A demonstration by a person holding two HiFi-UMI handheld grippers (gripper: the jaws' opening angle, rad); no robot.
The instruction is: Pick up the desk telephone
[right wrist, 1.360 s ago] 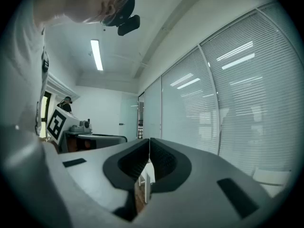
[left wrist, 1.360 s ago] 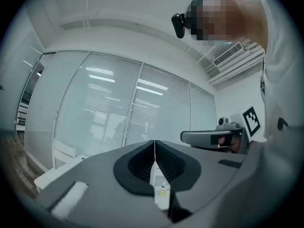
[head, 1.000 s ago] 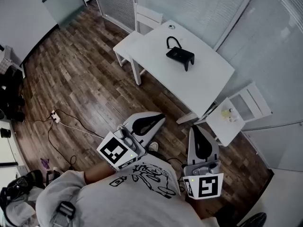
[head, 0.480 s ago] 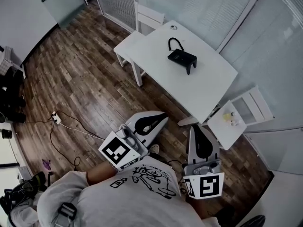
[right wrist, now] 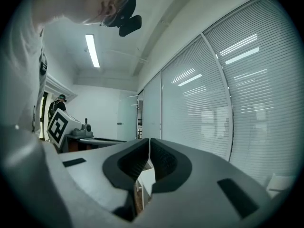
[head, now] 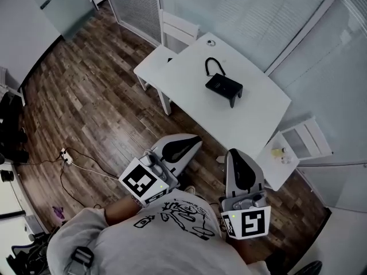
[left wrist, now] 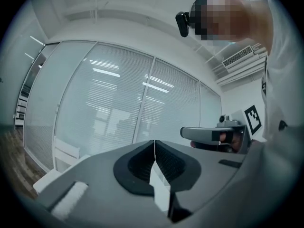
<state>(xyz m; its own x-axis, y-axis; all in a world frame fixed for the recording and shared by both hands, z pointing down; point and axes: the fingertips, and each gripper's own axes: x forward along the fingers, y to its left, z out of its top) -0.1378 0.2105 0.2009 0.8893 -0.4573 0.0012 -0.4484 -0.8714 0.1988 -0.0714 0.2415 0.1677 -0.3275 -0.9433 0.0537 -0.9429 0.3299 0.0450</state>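
Clerk: Item one, desk telephone (head: 224,87). Location?

Checker: On the white table (head: 252,119), near the middle of the top, well apart from both grippers. A white chair (head: 178,24) stands at the table's far side.

Clerk: Handling?

Checker: Judged a rigid plastic body, moderately light, smooth enough to slip between pads. The handset probably sits loose on its cradle and could drop off if the unit tilts. Best hold: the two long sides of the base, one gripper on each, kept level. The cord (head: 212,65) is not a safe hold.

Clerk: Appearance?

Checker: Dark, low, roughly rectangular, set at an angle to the table edges. The cord loops toward the far edge. A darker part stands up at the nearer right end. Keys and display are too small to make out.

Clerk: Tools?

Checker: Left gripper (head: 192,140) has its jaws pressed together with nothing between them. Right gripper (head: 234,154) is the same, closed and empty. Both are held level over the wood floor (head: 86,96), short of the table.
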